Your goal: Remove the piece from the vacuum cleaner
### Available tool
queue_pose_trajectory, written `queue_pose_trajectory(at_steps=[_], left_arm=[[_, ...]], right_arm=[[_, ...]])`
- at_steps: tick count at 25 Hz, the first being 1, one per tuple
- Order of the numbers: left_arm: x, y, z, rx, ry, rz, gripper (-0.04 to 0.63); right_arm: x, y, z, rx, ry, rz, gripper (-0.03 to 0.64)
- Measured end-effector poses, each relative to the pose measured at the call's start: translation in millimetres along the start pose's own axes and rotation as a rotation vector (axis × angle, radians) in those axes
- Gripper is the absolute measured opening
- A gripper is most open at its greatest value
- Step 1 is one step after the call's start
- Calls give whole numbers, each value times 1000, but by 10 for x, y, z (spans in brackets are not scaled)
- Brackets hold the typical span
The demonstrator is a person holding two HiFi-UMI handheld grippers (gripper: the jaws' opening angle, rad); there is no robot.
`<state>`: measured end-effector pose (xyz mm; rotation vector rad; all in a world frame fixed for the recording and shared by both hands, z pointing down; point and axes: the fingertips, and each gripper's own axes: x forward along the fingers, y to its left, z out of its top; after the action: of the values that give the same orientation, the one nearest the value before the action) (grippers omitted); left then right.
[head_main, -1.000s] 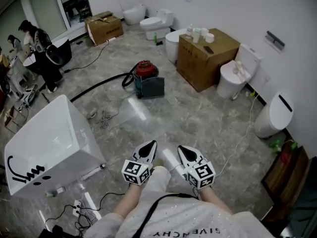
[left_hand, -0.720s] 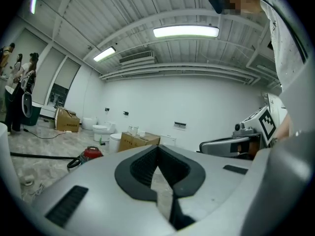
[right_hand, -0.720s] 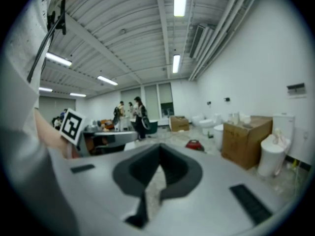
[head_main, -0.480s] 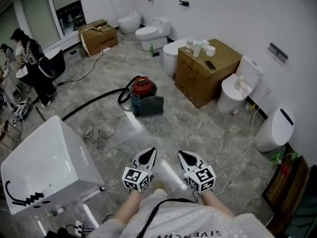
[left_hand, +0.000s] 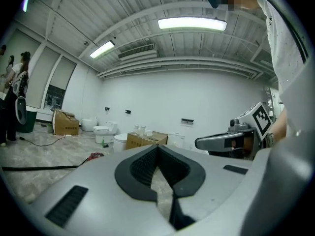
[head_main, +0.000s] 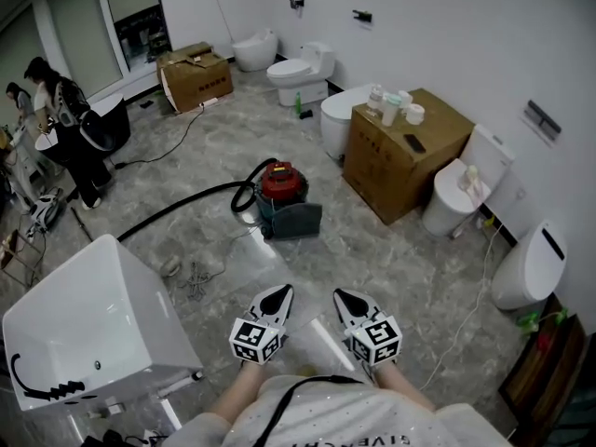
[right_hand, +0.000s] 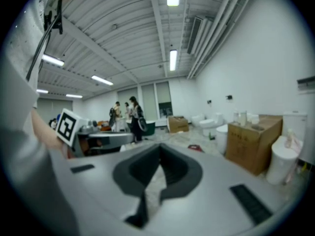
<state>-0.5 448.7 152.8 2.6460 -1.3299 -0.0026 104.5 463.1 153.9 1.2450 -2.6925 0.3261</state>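
A red-topped vacuum cleaner (head_main: 282, 198) sat on the grey marbled floor (head_main: 391, 250). The left gripper (head_main: 278, 293) and right gripper (head_main: 345, 297) had jaws together, empty.

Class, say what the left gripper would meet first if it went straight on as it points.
Probably nothing near: the left gripper aims right of the vacuum cleaner, toward the cardboard box and white wall; depth unclear.

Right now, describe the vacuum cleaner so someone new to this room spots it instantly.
Find the big cardboard box with bottles on top by the right wall, then look left across the floor. The vacuum cleaner stands alone there in the open. It is the only red-topped thing, a dark canister among white toilets, with a black hose trailing off to the left.
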Motion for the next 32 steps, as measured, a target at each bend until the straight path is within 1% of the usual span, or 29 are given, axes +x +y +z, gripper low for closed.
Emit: queue_pose_trajectory(at_steps=[2,5,7,10,12,17,23,28,32], left_arm=[[71,59,-4,-14,-1,7,23],[223,27,11,-33,-15,-8,22],[318,-33,-29,-38,-2,-34,23],[449,-90,-111,-27,28,-97,23],[519,-42,-168,-30,39,-107,23],[808,313,-187,-62,54,-41,23],[1315,751,-84,-71,45,1,23],[1787,992,-51,-90,40,8,23],[2119,1222,-54,-110,46,31,23]], right_arm=[[109,15,33,-7,3,14,14],[199,16,51,-26,21,33,14],[232,-36,9,-26,43,39,14],[333,-169,-55,-6,72,40,14],[439,-240,-92,-3,86,48,14],[828,-541,-84,-27,111,57,14],[1360,-839,31,-112,136,151,14],[1693,-1209,71,-62,166,205,14],[1947,-1524,106,-59,185,213,14]])
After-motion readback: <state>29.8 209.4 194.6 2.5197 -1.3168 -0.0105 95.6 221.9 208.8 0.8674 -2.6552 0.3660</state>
